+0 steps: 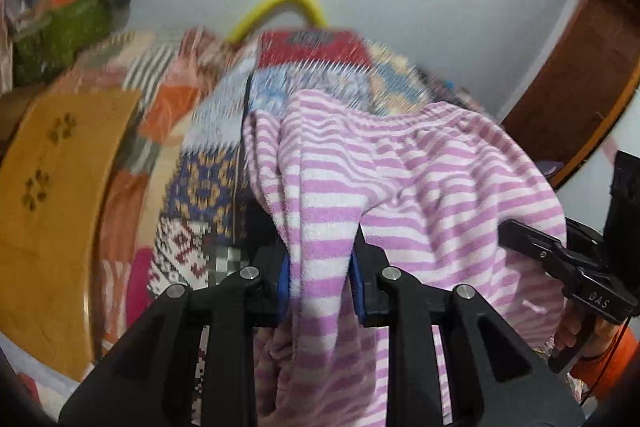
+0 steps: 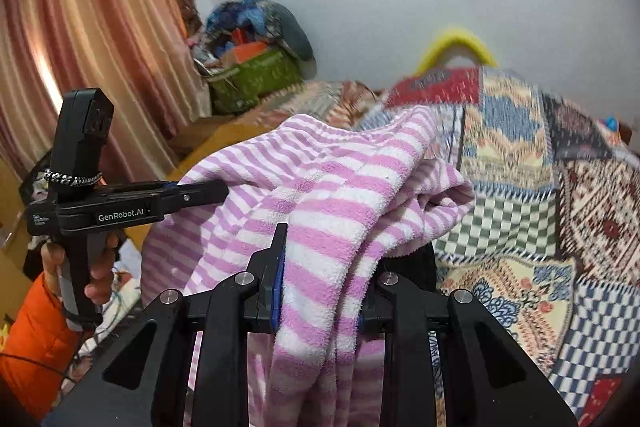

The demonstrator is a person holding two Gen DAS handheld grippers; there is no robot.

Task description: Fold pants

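1. Risk: the pink-and-white striped fleece pants (image 1: 400, 187) were held up in the air as a bunched mass above the patchwork quilt on the bed (image 2: 560, 227). My judgement: if either grip was only on a thick fold and not on a clean edge, the fleece could creep out under its own weight and drop in a heap on the quilt.
2. Second risk: the two grips sat near each other on gathered cloth. Laid down like this, the legs would likely land twisted or doubled, so the fold would come out uneven.
3. Both views were motion-blurred; a fast swing could pull the cloth loose.
4. Left gripper (image 1: 320, 283): jaws closed narrowly on a hanging band of the pants, with cloth rising above the quilt ahead of them and trailing below.
5. Right gripper (image 2: 320, 291): jaws clamped on a thicker, layered fold of the same pants; the cloth hid the right-hand jaw in part.
6. Pants position: draped between the two grippers, above the quilt's near edge. I could not tell whether any part touched the quilt.
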